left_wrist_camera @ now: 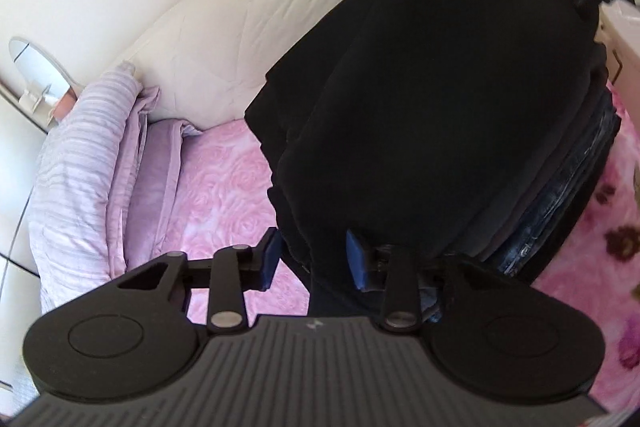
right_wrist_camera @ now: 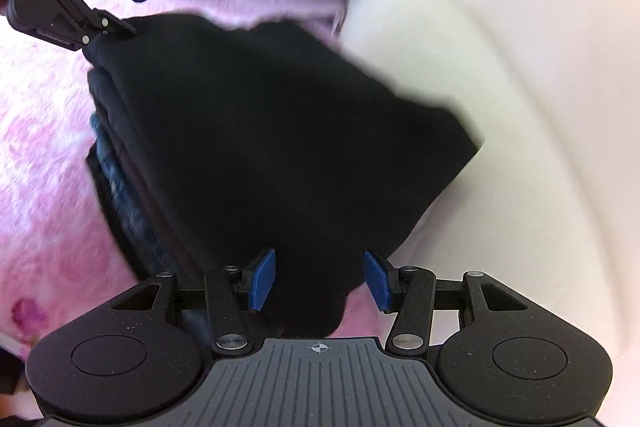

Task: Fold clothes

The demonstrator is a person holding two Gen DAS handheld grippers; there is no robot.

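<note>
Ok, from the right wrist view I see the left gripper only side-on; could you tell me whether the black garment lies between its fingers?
Observer: Yes. In the left wrist view a thick fold of the black garment runs between the fingers of the left gripper.
Operator: Thank you. My picture is blurred at the top; what is beyond the lilac bedding?
Observer: A round white object, perhaps a mirror, stands just past the striped lilac bedding.
</note>
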